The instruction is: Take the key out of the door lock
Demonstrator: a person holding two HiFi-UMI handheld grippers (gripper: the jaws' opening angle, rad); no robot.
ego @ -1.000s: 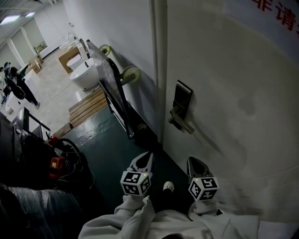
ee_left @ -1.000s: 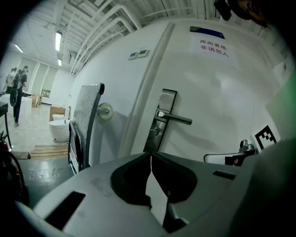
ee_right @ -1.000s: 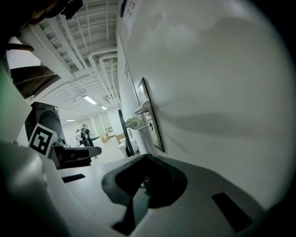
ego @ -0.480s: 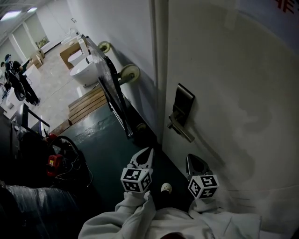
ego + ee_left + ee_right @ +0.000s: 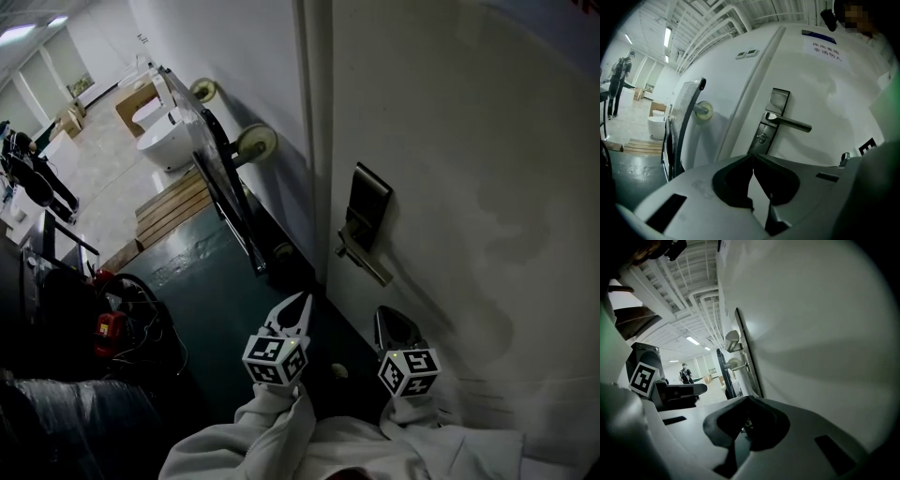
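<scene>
The white door (image 5: 469, 187) carries a dark lock plate (image 5: 367, 211) with a lever handle (image 5: 364, 263). In the left gripper view the plate (image 5: 774, 110), the lever (image 5: 789, 123) and the keyhole cylinder (image 5: 761, 138) lie ahead; something small sits in the cylinder, too small to make out as a key. My left gripper (image 5: 298, 302) is shut and empty, low and left of the lock. My right gripper (image 5: 388, 315) hangs close to the door below the lever, jaws together with nothing in them. The right gripper view looks along the door face to the lever (image 5: 733, 340).
A wheeled metal trolley (image 5: 223, 178) leans on the wall left of the door frame. Behind it are white toilets (image 5: 161, 145) and a wooden pallet (image 5: 173, 211). Cables and a red tool (image 5: 114, 333) lie at the left. A person (image 5: 33, 173) stands far off.
Both grippers have crept slightly forward toward the door, the left one rising a little. The head view has shifted a bit. Jaws stay together.
</scene>
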